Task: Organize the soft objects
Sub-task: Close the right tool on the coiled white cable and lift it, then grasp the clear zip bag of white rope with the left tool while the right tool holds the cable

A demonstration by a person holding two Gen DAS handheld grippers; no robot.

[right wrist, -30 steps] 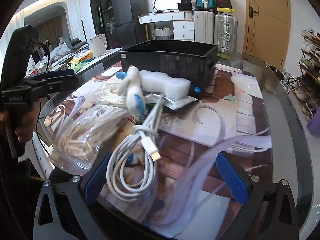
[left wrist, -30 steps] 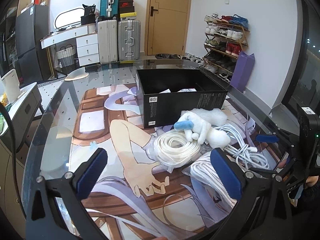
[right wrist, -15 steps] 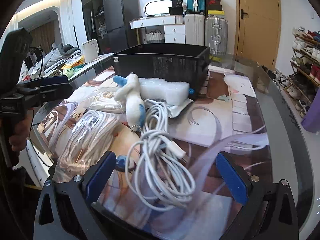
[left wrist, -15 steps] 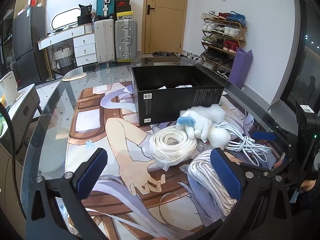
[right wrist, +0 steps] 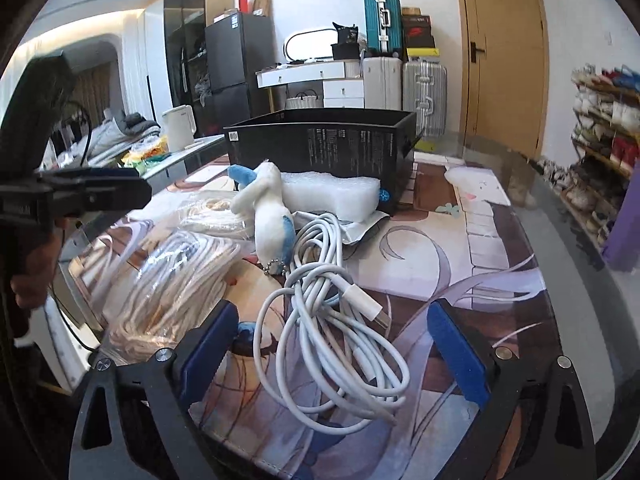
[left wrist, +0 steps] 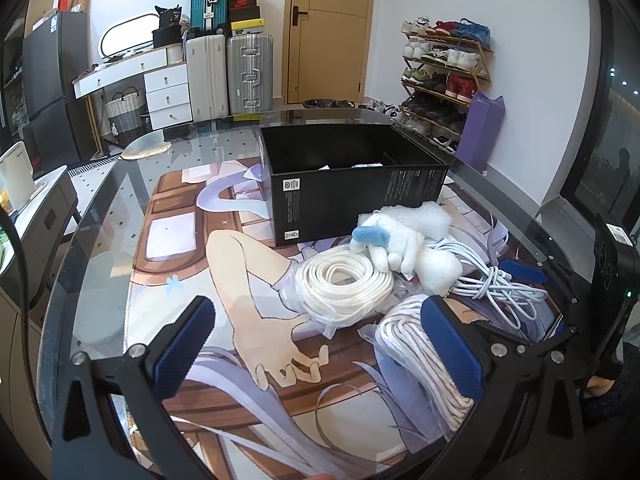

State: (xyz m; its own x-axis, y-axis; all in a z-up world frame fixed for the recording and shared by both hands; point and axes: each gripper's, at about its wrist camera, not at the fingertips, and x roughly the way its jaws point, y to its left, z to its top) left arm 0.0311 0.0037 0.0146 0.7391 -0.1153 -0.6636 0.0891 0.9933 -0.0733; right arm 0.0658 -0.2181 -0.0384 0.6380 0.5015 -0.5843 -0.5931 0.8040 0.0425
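Right wrist view: the right gripper (right wrist: pixel 332 356) hangs spread over the loose white cable (right wrist: pixel 336 320) on the counter (right wrist: pixel 568 280); a pinch could snag one loop and drag the plush (right wrist: pixel 270 216). Only the left view, its left gripper (left wrist: pixel 320 344) spread and empty, shows inside the black box (left wrist: pixel 352 184).

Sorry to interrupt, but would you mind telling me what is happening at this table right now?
A person is tidying soft items with two handheld grippers. Both the left gripper and the right gripper are open and empty. The right one hovers over the white cable. A plush toy, a foam block and two bagged rope coils lie beside the black box, not yet packed.
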